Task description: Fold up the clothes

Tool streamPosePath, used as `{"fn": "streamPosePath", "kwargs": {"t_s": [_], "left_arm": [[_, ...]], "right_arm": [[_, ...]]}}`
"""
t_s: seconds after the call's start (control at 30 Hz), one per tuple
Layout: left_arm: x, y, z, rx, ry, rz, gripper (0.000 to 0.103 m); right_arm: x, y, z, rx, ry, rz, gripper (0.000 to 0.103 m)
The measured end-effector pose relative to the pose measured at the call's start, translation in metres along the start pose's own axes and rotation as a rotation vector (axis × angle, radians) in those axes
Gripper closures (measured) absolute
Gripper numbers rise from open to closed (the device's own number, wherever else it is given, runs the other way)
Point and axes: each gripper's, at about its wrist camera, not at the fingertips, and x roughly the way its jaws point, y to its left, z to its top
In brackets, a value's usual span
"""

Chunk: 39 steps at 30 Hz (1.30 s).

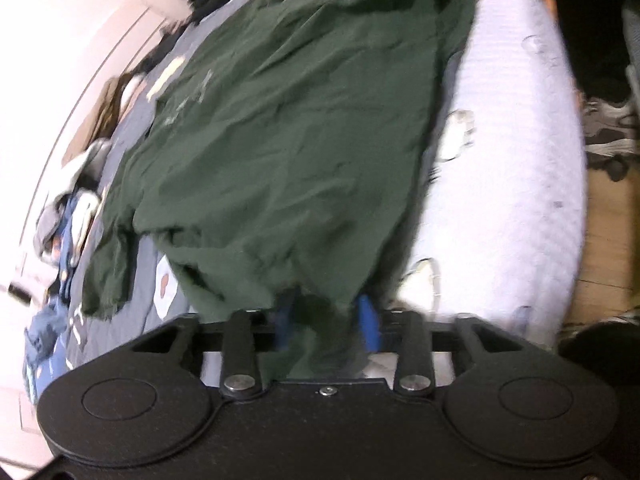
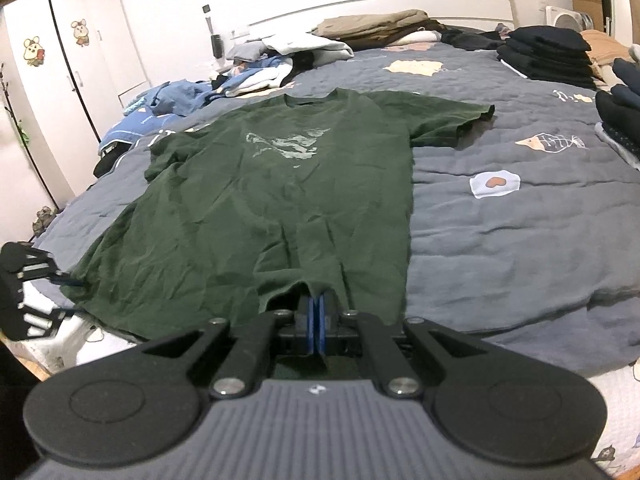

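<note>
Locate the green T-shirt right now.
Right wrist view: green T-shirt lies flat, print up, on the grey quilt, left of centre, hem pinched in the right gripper.

T-shirt [image 2: 280, 200]: dark green matt cloth, creased, with a pale, faded-looking chest print. Bedspread [image 2: 520, 232]: grey quilted cloth, matt, with printed patches. Mattress side [image 1: 520, 160]: white ribbed textile. Right gripper [image 2: 316, 320]: matt black plastic links, 2 bright metal pivot pins, blue pads, grey ribbed housing. Left gripper [image 1: 328, 320]: matt black plastic, same metal pins. Wardrobe [image 2: 60, 60]: smooth white panels. Floor [image 1: 608, 240]: wood.
</note>
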Motion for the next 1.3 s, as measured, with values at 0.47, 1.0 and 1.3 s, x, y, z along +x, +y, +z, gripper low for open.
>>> {"fn": "streamPosePath", "kwargs": {"t_s": [0.47,1.0,1.3], "left_arm": [[-0.075,0.100,-0.067,-0.592,-0.153,0.167,0.100],[-0.048,0.095,-0.106,-0.700,-0.031,0.199,0.100],[-0.043,0.095,-0.111,-0.730,-0.023,0.192,0.100]], "right_arm": [[0.005,0.028,-0.008,-0.105,0.022,0.080,0.101],[0.006,0.046,-0.039,-0.242,0.098,-0.126,0.064],[0.032,0.043,-0.056,-0.309,0.204,-0.188,0.062]]}}
